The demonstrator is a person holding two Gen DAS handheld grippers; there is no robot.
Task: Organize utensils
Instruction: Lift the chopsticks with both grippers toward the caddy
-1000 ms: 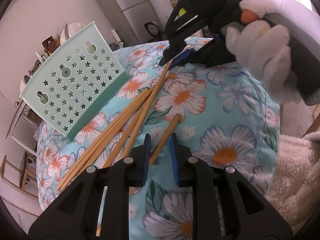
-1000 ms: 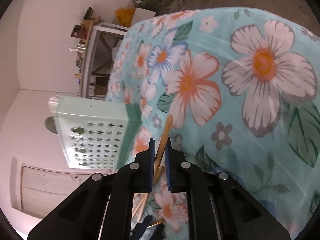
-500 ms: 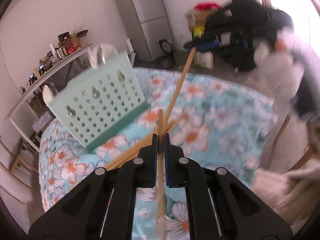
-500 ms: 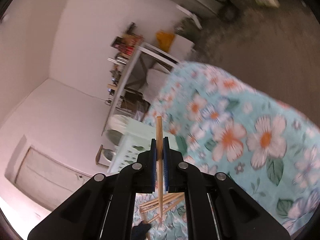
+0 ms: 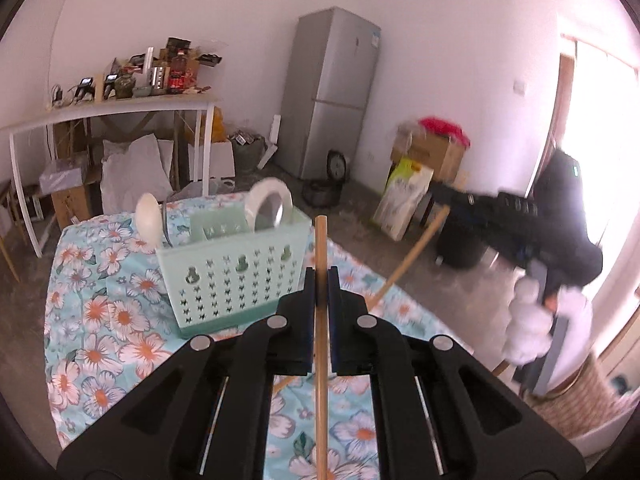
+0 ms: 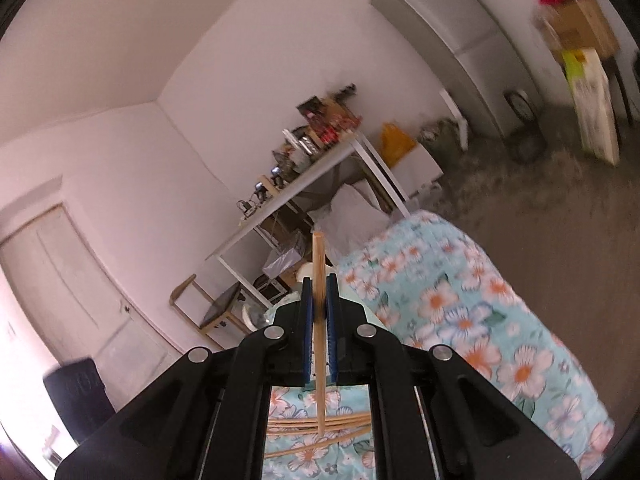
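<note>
A slim, pale wooden chopstick point(image 5: 321, 360) stands upright, pinched in the closed left gripper point(image 5: 321, 280). Only the left view shows the mint perforated plastic utensil basket point(image 5: 236, 276) on the floral-clothed worktop point(image 5: 100, 332). Only the right view shows loose wooden chopsticks point(image 6: 316, 430) lying there, below the right gripper point(image 6: 319, 300) clamping another wooden chopstick point(image 6: 319, 264).

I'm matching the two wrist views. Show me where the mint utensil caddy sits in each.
Left wrist view: mint utensil caddy stands left of centre on the floral cloth.
Right wrist view: almost hidden; a pale sliver shows beside the jaws.
Shared landmark: the grey fridge.
</note>
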